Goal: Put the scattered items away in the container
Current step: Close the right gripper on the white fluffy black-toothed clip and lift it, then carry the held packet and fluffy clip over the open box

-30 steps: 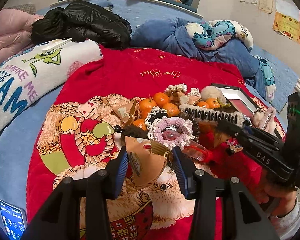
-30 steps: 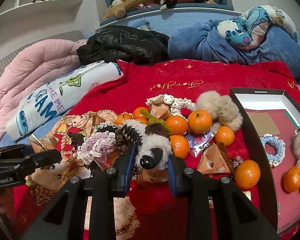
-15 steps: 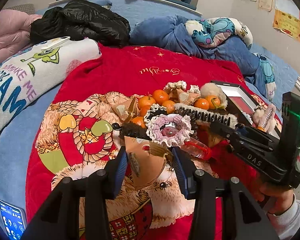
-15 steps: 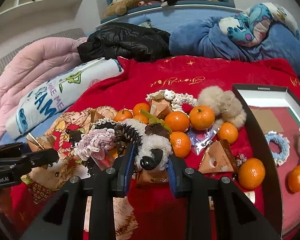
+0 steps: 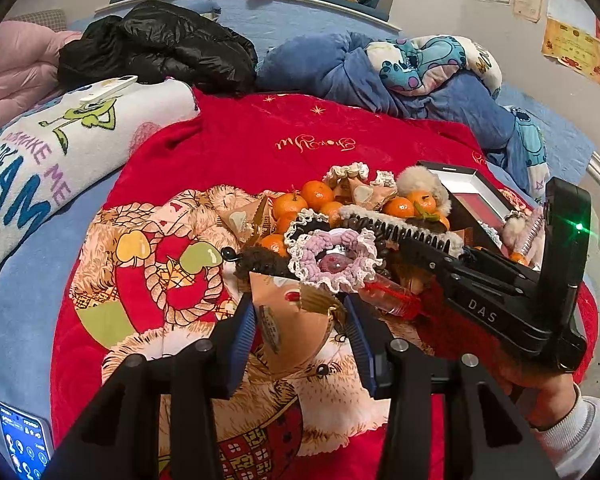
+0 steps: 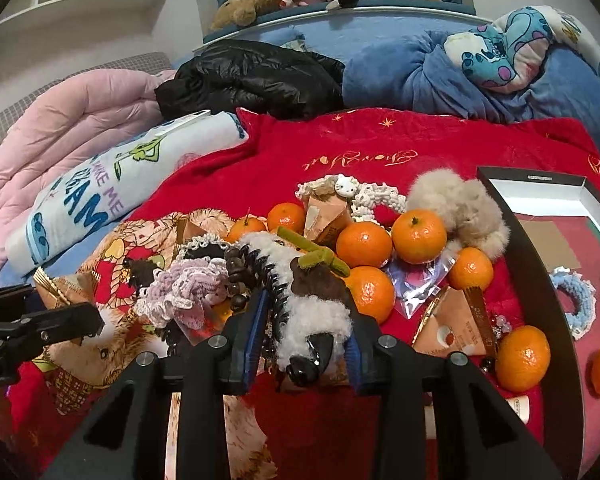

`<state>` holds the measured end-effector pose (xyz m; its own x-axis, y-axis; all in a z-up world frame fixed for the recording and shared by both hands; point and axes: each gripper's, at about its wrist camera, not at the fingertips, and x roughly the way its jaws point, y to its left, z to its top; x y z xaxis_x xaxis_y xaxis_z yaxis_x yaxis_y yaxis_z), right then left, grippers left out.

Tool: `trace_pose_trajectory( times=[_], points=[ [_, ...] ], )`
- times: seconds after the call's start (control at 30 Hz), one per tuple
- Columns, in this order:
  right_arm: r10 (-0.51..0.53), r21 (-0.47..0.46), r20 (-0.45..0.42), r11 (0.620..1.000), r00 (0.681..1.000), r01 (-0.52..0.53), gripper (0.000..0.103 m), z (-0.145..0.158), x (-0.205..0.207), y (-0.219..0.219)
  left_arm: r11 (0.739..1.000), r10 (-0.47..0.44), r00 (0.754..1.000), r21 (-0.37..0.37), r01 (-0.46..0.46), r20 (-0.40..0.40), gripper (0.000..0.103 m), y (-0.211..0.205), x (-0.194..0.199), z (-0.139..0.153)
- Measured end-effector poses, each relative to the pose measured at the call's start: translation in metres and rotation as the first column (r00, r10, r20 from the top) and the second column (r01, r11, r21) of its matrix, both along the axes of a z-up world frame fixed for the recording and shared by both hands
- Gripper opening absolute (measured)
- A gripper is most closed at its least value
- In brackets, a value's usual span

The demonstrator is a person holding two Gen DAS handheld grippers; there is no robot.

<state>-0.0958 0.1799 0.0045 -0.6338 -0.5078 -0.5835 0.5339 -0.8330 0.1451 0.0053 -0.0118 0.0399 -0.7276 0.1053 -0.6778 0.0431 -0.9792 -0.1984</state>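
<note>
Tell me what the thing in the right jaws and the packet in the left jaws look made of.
The hair claw: looks like hard black plastic with visible teeth, covered in fluffy white and brown plush. The triangular packet: seems to be matte printed paper or foil laminate, with creased flat faces and a gold crimped edge; I can't tell which.

Open ground: bare red blanket (image 6: 340, 152) beyond the pile, up to the black jacket (image 6: 252, 76). Pile itself is dense; tangerines (image 6: 418, 236), triangular packets (image 6: 454, 324), lilac crochet scrunchie (image 6: 184, 292) and fluffy beige pom-pom (image 6: 460, 208) touching or just beside one another. Black box (image 6: 540, 280) wall blocks the right flank; inside, red floor free between blue scrunchie (image 6: 572, 300) and far white wall. Rolled print blanket (image 6: 100, 196) hems the left.
</note>
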Motion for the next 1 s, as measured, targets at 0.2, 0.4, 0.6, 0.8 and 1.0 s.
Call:
trace_pose_trajectory(
  times=[0.2,0.4,0.6,0.8,1.0],
  points=[
    [-0.031,-0.016,-0.052,0.999,0.998,0.031,0.029,0.009,0.007,0.003,1.0,0.008,1.0,-0.006,-0.008,-0.002,0.045,-0.002,0.001,0.0],
    [-0.064,-0.071,-0.068,0.996,0.996,0.059,0.028,0.02,0.009,0.019,1.0,0.017,1.0,-0.009,-0.017,-0.009,0.045,-0.005,0.003,0.002],
    [-0.073,-0.1,-0.096,0.993,0.993,0.063,0.027,0.031,0.016,0.028,1.0,0.02,1.0,-0.014,-0.02,-0.014,0.045,-0.003,0.006,0.005],
    [-0.051,-0.084,-0.065,0.995,0.997,0.046,0.027,0.023,0.015,0.023,1.0,0.006,1.0,-0.017,-0.006,-0.012,0.045,0.005,0.005,0.004],
    [-0.052,-0.083,-0.072,0.995,0.996,0.046,0.027,0.02,0.015,0.02,1.0,0.004,1.0,-0.022,-0.004,-0.008,0.045,0.005,0.001,0.001]
  ],
)
